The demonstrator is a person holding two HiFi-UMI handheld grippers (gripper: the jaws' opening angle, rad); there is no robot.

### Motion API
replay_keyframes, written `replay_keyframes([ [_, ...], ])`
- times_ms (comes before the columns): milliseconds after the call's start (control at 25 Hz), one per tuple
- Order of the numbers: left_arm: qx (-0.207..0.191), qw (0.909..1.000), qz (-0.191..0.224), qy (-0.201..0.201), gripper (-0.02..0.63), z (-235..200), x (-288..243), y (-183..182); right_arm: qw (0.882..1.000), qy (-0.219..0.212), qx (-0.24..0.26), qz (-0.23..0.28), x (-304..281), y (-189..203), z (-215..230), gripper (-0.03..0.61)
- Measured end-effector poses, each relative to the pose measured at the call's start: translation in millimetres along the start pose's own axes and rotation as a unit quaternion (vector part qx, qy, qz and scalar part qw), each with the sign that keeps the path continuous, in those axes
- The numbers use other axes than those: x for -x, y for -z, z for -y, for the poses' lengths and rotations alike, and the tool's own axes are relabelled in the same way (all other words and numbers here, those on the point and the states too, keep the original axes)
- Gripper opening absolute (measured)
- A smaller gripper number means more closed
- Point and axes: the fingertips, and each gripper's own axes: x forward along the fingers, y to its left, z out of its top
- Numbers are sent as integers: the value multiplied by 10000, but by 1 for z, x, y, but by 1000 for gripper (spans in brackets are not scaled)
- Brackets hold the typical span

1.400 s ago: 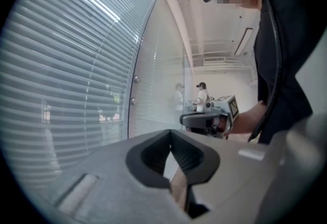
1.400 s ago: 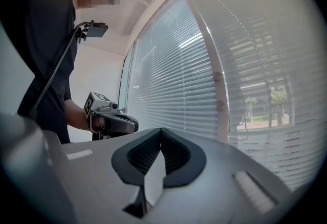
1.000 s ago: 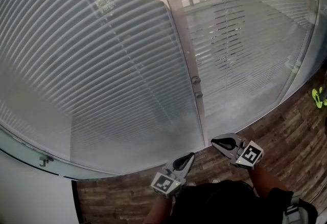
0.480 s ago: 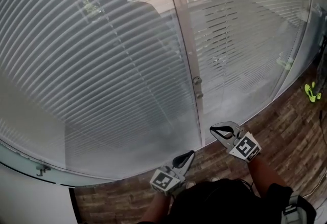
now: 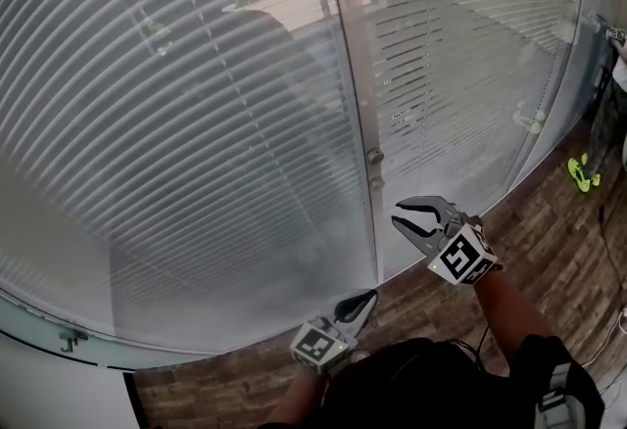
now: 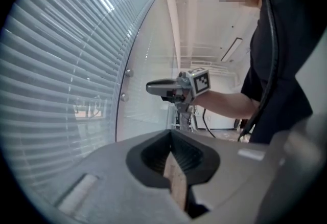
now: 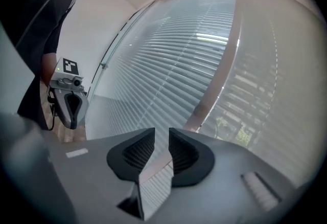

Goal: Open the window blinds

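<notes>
Slatted window blinds [image 5: 196,123] fill the view, split by a vertical frame post [image 5: 345,65] carrying two small knobs [image 5: 374,156]. Wood-plank floor [image 5: 549,241] runs along the window's foot, with open room there and green shoes [image 5: 580,172] well off to the right. The right gripper [image 5: 398,215] hangs near the knobs, jaws just been opening — a narrow gap, nothing between. The left gripper [image 5: 368,298] sits low by the floor — jaws closed, empty.

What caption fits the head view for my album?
Before lowered blinds, the left gripper is shut; the right gripper has just been opening its jaws, nothing between them.
</notes>
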Motion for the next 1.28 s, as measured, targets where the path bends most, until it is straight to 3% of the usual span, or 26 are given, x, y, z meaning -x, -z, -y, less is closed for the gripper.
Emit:
replay_keyframes([
  [240,119,9999,-3,72,5,-2,4,2,9947,390,913,-282,-16,-21,31,166],
  [360,174,9998,-42,125,5,0,5,-1,9864,629,1438,-499,-25,-26,44,203],
  [560,148,9998,-51,114,4,-2,9,-5,9540,1009,2635,-1009,-42,-32,64,229],
  [720,125,9999,-13,33,4,-8,14,0,9311,1156,3252,-1177,-52,-39,73,222],
  [920,93,10000,-32,4,5,-9,16,-3,9151,1181,3584,-1421,-63,-31,74,158],
  [1280,115,9999,-18,-18,4,-13,17,0,9216,1240,3412,-1372,-65,-28,73,133],
])
